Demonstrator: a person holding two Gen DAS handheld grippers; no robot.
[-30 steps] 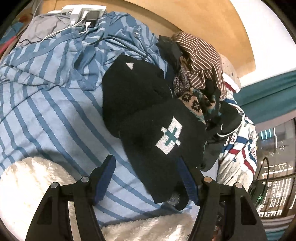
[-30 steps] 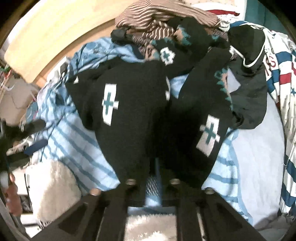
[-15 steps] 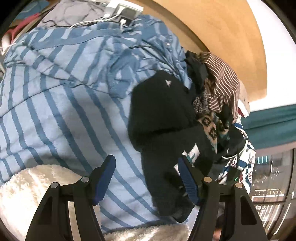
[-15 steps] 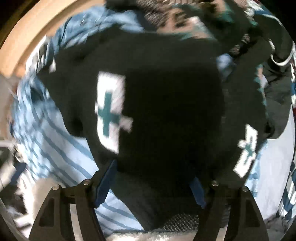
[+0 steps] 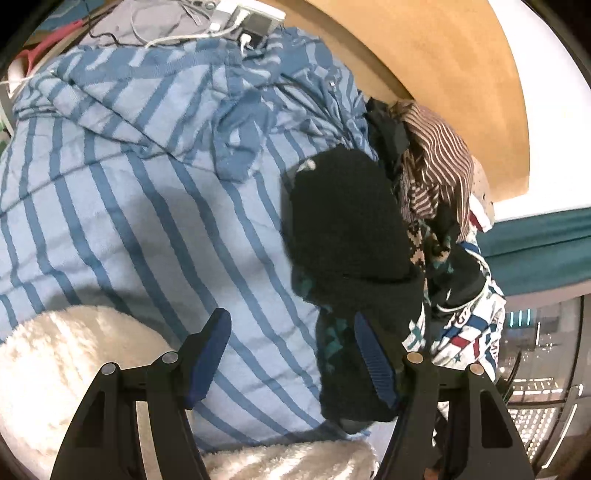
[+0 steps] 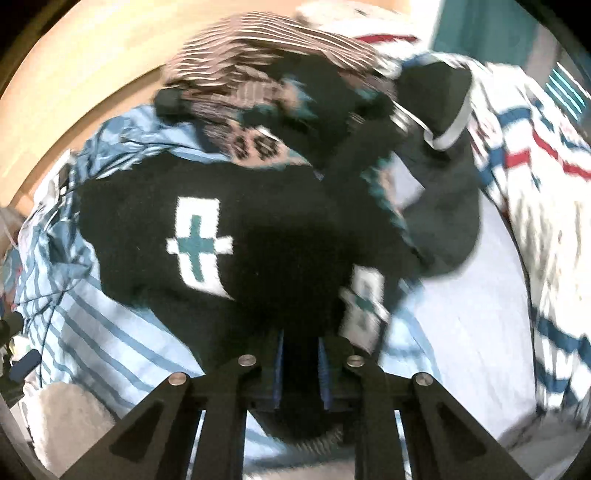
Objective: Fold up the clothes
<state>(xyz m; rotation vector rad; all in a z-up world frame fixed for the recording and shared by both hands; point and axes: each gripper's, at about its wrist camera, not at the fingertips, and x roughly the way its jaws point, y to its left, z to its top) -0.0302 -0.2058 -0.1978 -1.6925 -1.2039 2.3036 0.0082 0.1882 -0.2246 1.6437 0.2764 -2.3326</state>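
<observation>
1. Black knit, thick and fuzzy: in the left wrist view the black sweater [image 5: 347, 236] lies on a blue striped duvet [image 5: 122, 221], bunched toward the right, with a teal-patterned strip hanging down at its lower end.
2. The left gripper [image 5: 291, 354] stands wide open above the duvet. Its right finger sits just beside the sweater's lower edge; no cloth is pinched between the pads, only striped bedding shows in the gap.
3. White fleece blanket [image 5: 62, 365] fills the lower left. Behind the sweater sits a heap of clothes, topped by a brown striped shirt [image 5: 436, 173]. A wooden headboard [image 5: 443, 55] curves along the top, and a white power strip [image 5: 247, 18] with cables lies at the duvet's far edge.
4. In the right wrist view, blurred, the right gripper [image 6: 300, 369] has its jaws nearly together, clamped on a fold of the black sweater [image 6: 266, 236] at its near hem.
5. A white and teal cross motif [image 6: 199, 243] shows on the sweater's left half. To the right lies a white garment with red and blue stripes [image 6: 535, 192].
</observation>
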